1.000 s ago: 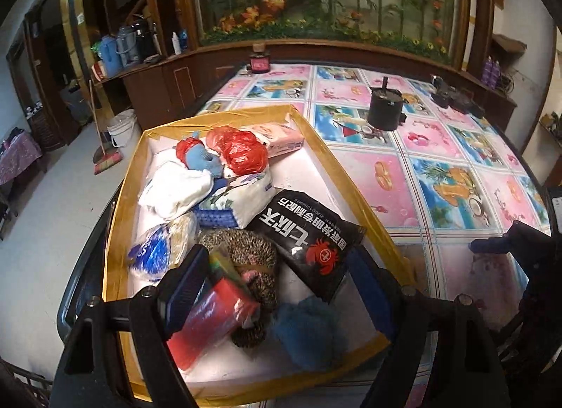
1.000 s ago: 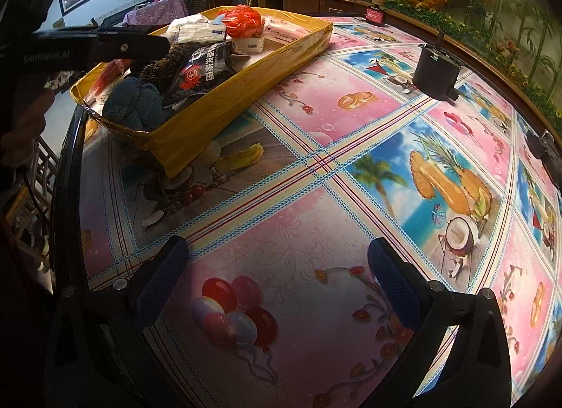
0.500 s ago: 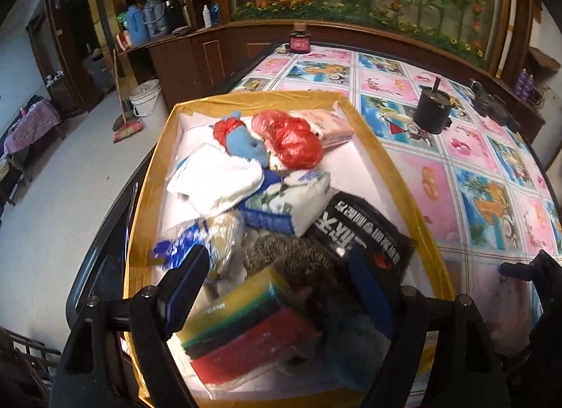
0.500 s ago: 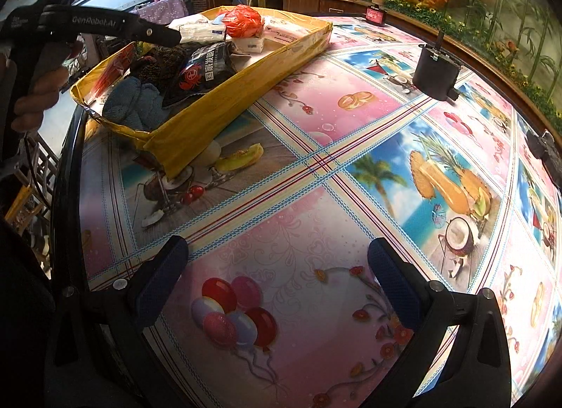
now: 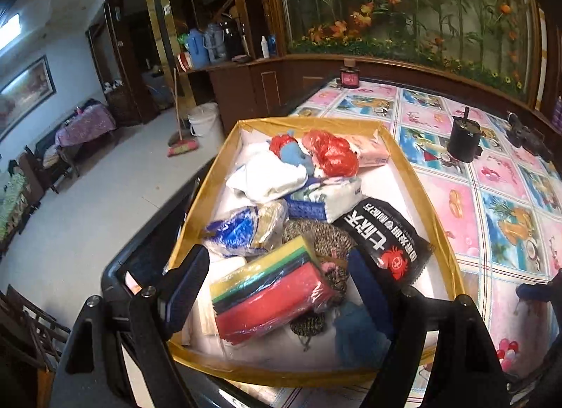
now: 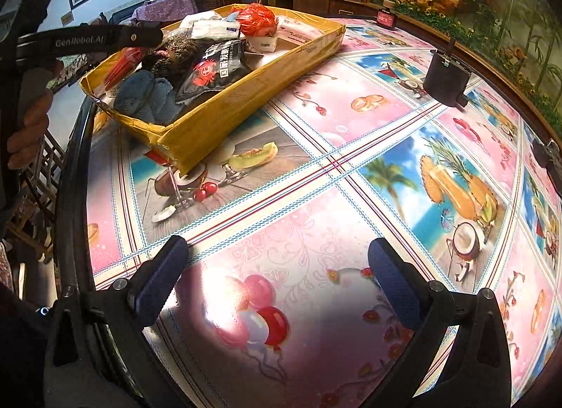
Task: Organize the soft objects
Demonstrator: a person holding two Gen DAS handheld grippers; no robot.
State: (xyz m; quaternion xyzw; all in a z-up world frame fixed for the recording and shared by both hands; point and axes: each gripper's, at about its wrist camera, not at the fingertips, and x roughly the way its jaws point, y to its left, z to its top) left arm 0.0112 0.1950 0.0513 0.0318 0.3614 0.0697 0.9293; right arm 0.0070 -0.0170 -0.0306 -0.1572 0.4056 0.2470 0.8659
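Your left gripper (image 5: 277, 285) hangs over the near end of the yellow-edged box (image 5: 435, 218), fingers spread wide and gripping nothing; the wrapped sponge pack (image 5: 270, 295) lies between and below them. Your right gripper (image 6: 277, 278) sits low over the tablecloth (image 6: 316, 169) near the table's near edge, well apart from the box, fingers also wide and empty.

Step in hand, as a judgement: the left gripper looks lined up on the sponge pack. The scene fits two stages equally: soft items gathered in the box and about to be lifted out for sorting, or items being dropped in, with the pack just let go. I cannot settle which.

If you do close on the pack, take it across its short side; the film wrap looks slippery and the sponges will compress.

State of the task's things: all lie in the box, at the table's left edge.
- near end: sponge pack (yellow, green, black, red layers), blue fuzzy cloth (image 5: 358, 337), brown knitted item (image 5: 316, 236) partly under the pack
- right wall: black snack bag (image 5: 386, 239)
- middle: tissue pack (image 5: 337, 193), white cloth (image 5: 267, 176), blue-and-clear bag (image 5: 246, 229)
- far end: red plastic bag (image 5: 333, 155), blue toy (image 5: 291, 155), pink pack (image 5: 372, 151)

They are piled loosely, several overlapping
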